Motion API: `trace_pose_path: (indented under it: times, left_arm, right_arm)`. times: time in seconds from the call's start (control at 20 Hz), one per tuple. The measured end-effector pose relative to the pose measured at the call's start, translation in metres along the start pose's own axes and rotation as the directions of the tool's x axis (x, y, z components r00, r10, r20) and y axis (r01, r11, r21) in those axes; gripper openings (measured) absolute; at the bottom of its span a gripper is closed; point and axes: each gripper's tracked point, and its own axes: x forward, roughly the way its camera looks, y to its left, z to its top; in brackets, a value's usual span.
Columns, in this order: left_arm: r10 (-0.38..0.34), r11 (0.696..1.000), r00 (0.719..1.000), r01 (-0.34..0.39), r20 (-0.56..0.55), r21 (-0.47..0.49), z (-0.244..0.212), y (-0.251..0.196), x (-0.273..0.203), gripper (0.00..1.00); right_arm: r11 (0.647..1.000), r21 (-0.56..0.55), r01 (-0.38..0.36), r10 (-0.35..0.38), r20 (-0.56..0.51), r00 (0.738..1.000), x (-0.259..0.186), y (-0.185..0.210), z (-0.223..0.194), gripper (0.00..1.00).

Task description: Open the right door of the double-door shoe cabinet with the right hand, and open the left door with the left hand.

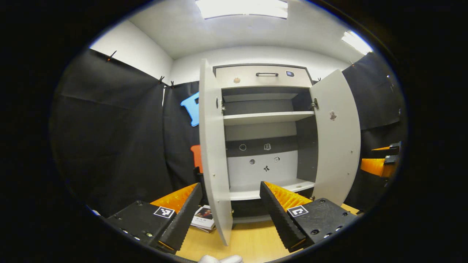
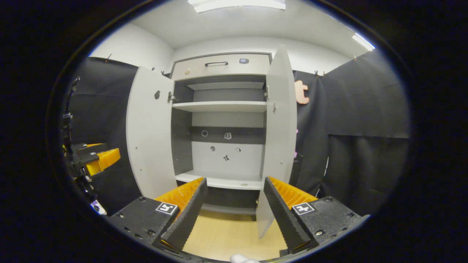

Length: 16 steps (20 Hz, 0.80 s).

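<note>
- Cabinet (image 1: 263, 76) of smooth, matte pale board stands at the back of a wooden floor (image 1: 252, 241), with both flat doors swung wide, a drawer with a slim bar handle on top and two plain shelves inside.
- Left door (image 1: 214, 146) stands edge-on between the spread fingers of the left gripper (image 1: 230, 199), its lower edge just ahead of them, untouched.
- Right door (image 2: 279, 128) stands likewise between the parted, ridged fingers of the right gripper (image 2: 236, 193), which holds nothing.
- Small dark stickers dot the cabinet's back panel.
- Book (image 1: 204, 217) lies on the floor by the left door's foot, just beside the left finger.
- Black cloth hangs on both sides.
</note>
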Motion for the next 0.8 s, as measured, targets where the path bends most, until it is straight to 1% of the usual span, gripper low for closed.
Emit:
trace_pose_path:
  times: [0.2, 0.3, 0.5, 0.8]
  left_arm:
    - [-0.072, 0.997, 0.997, 0.072, -0.007, -0.031, 0.001, -0.048, -0.002, 0.96]
    - [-0.088, 0.995, 0.996, 0.087, -0.032, -0.057, -0.006, -0.063, -0.001, 0.96]
    - [-0.055, 0.998, 0.997, 0.053, -0.057, -0.039, -0.012, -0.067, -0.001, 0.96]
    - [-0.01, 0.999, 0.998, 0.008, -0.056, -0.045, -0.012, -0.056, -0.003, 0.96]
  right_arm:
    - [1.0, -0.007, 0.026, -0.026, 0.007, 1.0, -0.003, -0.02, 0.002, 0.99]
    - [0.999, 0.01, 0.034, -0.034, 0.0, 0.999, -0.003, -0.028, -0.001, 0.99]
    - [0.998, 0.022, 0.055, -0.054, -0.01, 0.998, -0.003, -0.044, -0.007, 0.99]
    - [0.997, 0.038, 0.068, -0.068, -0.019, 0.998, 0.002, -0.055, -0.009, 0.99]
